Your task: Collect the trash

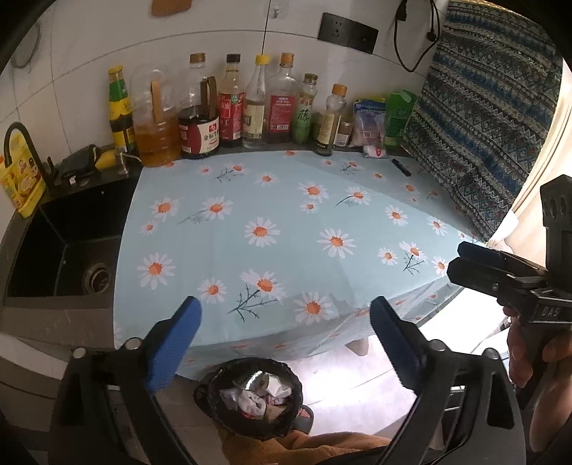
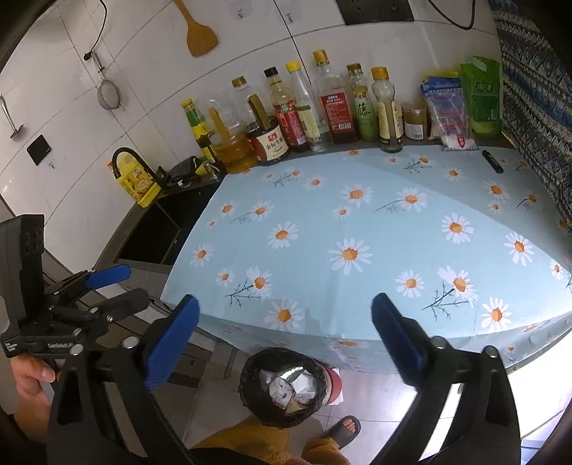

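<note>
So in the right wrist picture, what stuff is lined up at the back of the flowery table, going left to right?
Green-topped yellow bottle → oil jug → dark soy sauce jug → red-label bottle → green tea bottle → small jar → blue-white bag → green pouch.

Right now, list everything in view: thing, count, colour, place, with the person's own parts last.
trash bin: one, black liner, on the floor below the table edge, holding crumpled white paper and foil
tablecloth: one, light blue with daisies, covering the table
bottles: about eight, clear, green, dark, in a row along the wall
pouches: two, white-blue and green, right end of the row
black stick: one, back right of the cloth
sink: one, black, left of the table
spatula: one, wooden, hanging on the wall
left gripper: blue fingers, open, empty
right gripper: blue fingers, open, empty
</note>
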